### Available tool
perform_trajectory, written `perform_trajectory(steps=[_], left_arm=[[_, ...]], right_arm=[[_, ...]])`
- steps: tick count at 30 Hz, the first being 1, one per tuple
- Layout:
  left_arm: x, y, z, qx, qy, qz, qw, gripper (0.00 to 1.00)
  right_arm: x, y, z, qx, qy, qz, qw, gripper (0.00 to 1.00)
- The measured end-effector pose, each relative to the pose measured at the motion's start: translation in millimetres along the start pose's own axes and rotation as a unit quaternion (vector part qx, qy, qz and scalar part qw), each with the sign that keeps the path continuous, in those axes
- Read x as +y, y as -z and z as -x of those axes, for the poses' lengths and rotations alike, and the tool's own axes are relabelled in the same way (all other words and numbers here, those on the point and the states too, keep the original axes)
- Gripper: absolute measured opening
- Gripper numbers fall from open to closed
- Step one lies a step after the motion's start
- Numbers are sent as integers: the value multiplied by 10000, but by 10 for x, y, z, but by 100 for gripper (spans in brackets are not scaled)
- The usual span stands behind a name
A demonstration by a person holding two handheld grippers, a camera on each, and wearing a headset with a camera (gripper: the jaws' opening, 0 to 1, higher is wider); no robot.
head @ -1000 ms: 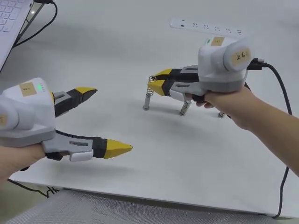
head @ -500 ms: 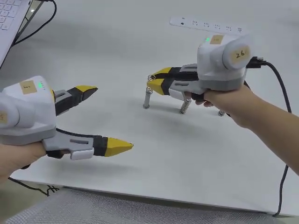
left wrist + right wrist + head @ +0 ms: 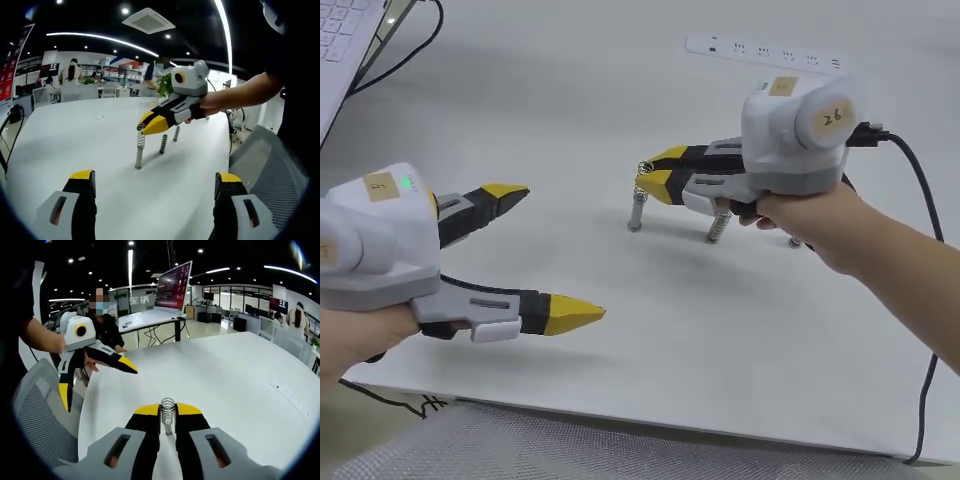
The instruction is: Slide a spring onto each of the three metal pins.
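Hardly anything had moved over the last second: the right gripper (image 3: 645, 178) stayed at the first pin (image 3: 138, 160). Nearest the person, well short of that pin, the left gripper (image 3: 558, 252) hung idle, jaws spread wide. At the pin's top the right gripper's jaws stood narrow, pinching the spring (image 3: 168, 415). It was upright and in line with the pin, whose bare shaft ran straight below. Beyond that pin, the middle pin (image 3: 163, 144) and far pin (image 3: 176, 133) already wore springs. Farther off lay a power strip (image 3: 760, 55).
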State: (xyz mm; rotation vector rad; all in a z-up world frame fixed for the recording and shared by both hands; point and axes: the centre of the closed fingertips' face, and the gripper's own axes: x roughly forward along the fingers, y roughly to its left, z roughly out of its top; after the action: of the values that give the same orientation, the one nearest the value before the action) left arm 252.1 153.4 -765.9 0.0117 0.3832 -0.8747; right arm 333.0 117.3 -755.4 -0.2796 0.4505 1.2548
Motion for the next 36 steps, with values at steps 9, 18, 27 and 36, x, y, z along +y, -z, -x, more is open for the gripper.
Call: perform_trajectory(steps=[9, 18, 27, 36], left_arm=[[9, 16, 13, 23, -22, 20, 10000, 96], [17, 24, 26, 16, -32, 35, 10000, 96], [16, 54, 25, 41, -36, 49, 10000, 96], [31, 47, 22, 32, -45, 71, 10000, 96]], right_arm=[[-3, 27, -22, 55, -9, 40, 10000, 8], [0, 117, -55, 177, -22, 76, 9998, 8], [5, 203, -94, 284, -44, 84, 9996, 8], [22, 293, -155, 423, -108, 134, 9990, 8]])
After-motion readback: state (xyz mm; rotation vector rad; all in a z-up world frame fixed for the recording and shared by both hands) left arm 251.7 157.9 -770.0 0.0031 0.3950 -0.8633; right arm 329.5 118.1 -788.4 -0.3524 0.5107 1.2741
